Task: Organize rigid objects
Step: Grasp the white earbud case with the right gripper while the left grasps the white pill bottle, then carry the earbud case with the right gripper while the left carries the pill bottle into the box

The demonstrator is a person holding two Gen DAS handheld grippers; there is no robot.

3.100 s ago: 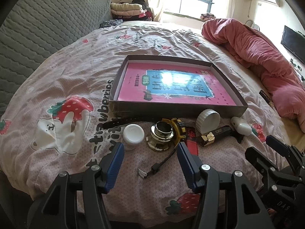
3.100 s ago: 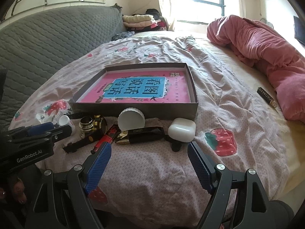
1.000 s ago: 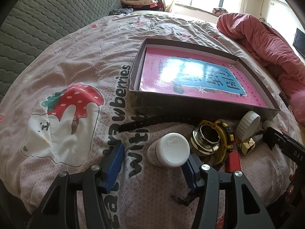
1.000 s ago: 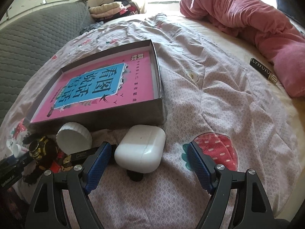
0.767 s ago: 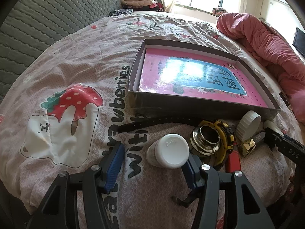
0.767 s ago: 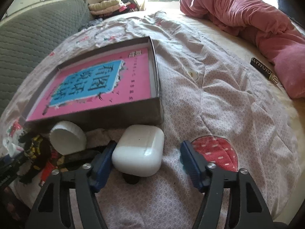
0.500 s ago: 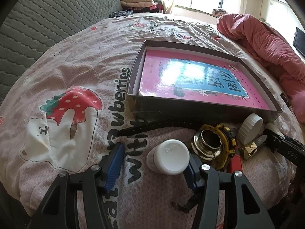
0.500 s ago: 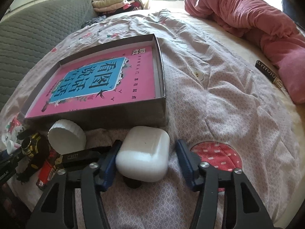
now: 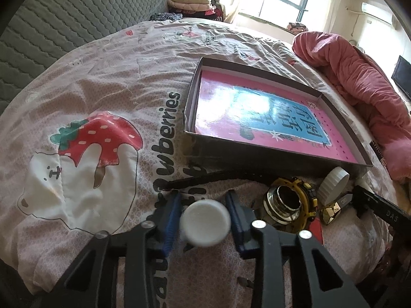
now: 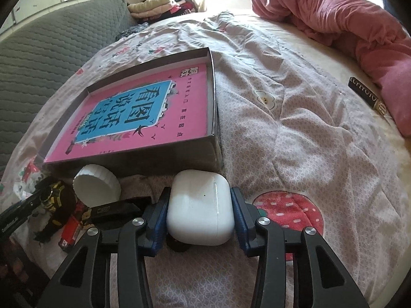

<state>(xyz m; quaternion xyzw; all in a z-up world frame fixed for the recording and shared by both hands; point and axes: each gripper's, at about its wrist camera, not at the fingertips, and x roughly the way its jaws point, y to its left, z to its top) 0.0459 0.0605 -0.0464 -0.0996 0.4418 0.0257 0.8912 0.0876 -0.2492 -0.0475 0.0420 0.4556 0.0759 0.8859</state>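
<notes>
- Two views share one bed [image 9: 102,82], each showing things the other lacks.
- Only the left wrist view shows the left claw [image 9: 204,218], its jaws closing with a white-capped bottle [image 9: 204,225] between them; the blue pads [image 9: 170,218] look pressed to its sides, near the bed's front edge.
- That view alone shows the strawberry print [image 9: 100,138], a black strap [image 9: 210,177] before the box, and the open metal jar [image 9: 283,206] inside a yellow tape measure [image 9: 307,200].
- Only the right wrist view shows the right claw [image 10: 200,213], its jaws closing on a white earbud case [image 10: 200,205] that lies on the bed just in front of the box's near right corner; the pads [image 10: 237,215] touch both its sides.
- That view alone shows a dark bar [image 10: 367,95] lying well apart beside the pink quilt [image 10: 346,23].
- Both views show the white lid [image 10: 96,182] leaning at the box's front wall, and a red item [image 10: 69,231] by the tape measure.
- One shallow grey box [image 10: 214,102] lies on the bed; a pink book [image 10: 138,110] with a blue panel lies flat in it and fills most of its floor.
</notes>
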